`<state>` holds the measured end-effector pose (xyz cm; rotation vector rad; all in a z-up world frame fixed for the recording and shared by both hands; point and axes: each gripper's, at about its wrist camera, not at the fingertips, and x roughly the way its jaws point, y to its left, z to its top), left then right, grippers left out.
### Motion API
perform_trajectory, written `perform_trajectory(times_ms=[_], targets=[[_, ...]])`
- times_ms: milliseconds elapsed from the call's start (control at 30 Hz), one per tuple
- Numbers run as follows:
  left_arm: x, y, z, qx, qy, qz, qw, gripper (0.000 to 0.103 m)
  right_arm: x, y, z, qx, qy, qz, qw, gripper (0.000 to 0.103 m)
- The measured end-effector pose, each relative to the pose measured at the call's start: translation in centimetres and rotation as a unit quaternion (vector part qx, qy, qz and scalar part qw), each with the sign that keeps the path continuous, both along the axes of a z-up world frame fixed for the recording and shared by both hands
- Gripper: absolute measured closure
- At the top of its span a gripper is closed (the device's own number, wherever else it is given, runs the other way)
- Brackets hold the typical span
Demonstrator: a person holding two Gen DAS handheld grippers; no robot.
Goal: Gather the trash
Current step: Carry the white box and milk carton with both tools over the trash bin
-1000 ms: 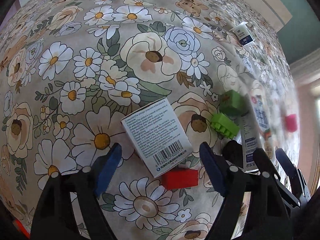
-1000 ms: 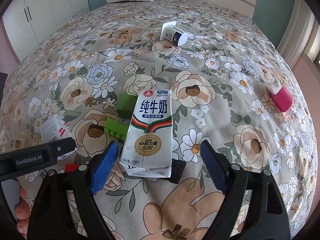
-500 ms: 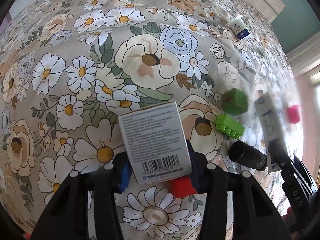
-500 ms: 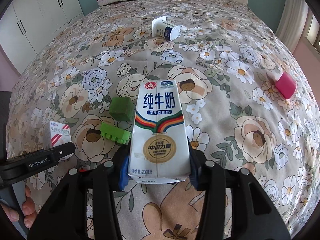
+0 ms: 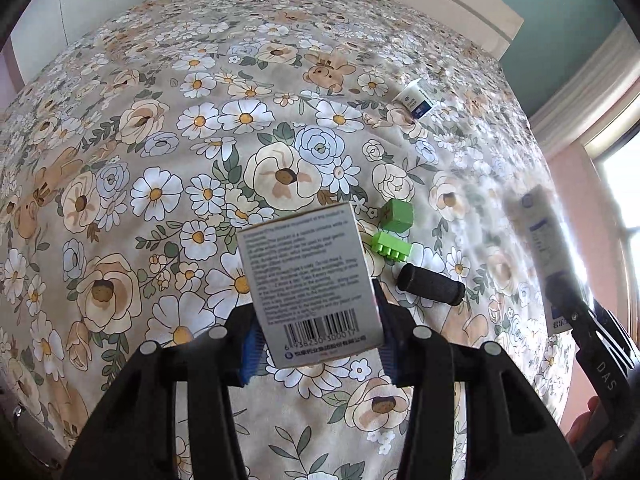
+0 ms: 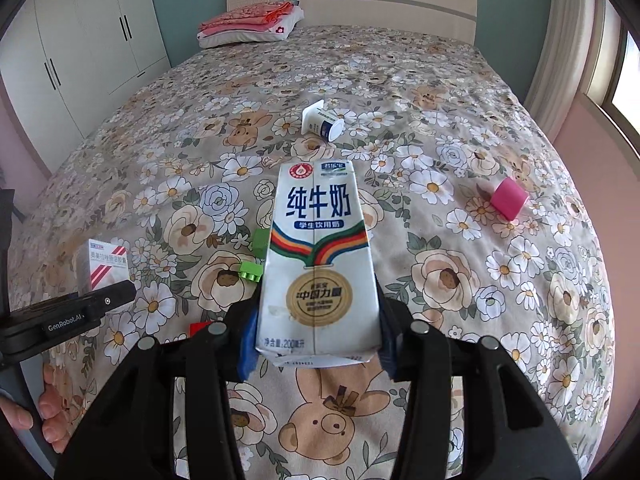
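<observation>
In the left wrist view my left gripper (image 5: 318, 350) is shut on a grey medicine box (image 5: 308, 280) with a barcode, held clear above the flowered bedspread (image 5: 160, 160). The right wrist view shows my right gripper (image 6: 316, 344) shut on a white milk carton (image 6: 320, 248), also lifted off the bed. The same box (image 6: 106, 264) appears at the left of that view, and the carton (image 5: 544, 240) shows blurred at the right of the left wrist view. A white yogurt cup (image 6: 322, 122) lies on its side farther up the bed.
A green cube (image 5: 396, 216), a green toy brick (image 5: 390, 246) and a black cylinder (image 5: 430, 288) lie on the bed below the grippers. A red block (image 6: 200, 326) and a pink roll (image 6: 508, 199) also lie there. A pillow with folded clothes (image 6: 252, 26) sits by the headboard.
Both grippers closed, the left on the medicine box and the right on the milk carton, then rose with them off the bedspread. The red block under the box stayed on the bed.
</observation>
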<state>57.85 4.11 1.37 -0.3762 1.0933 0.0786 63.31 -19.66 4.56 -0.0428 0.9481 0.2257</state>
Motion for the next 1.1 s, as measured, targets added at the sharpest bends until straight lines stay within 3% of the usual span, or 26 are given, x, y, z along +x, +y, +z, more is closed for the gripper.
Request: perform_trajectory(times_ms=[400,633,867,1100], targets=[[-8.9,-1.0,11.0,0.064,-0.089,-0.024,0.9937,0.054,-9.3,-1.0,10.8,-0.001,-0.069,-0.008,0.998,0.055],[-16.0,-0.2,16.8,0.104,-0.147,-0.022,0.9835,0.054,-17.3,-0.9,17.5,-0.009,-0.121,-0.003,0.993,0.055],[-23.3,0.8,20.8,0.123,-0.189,-0.038,0.9734,0.054,-25.9,-1.0,22.4,-0.018,-0.161,0.012,0.987,0.055],[-31.2,1.0,22.6,0.154,-0.220,-0.094,0.9587,0.054,-34.0,-1.6,24.0,0.002,-0.165,0.056,0.985,0.055]])
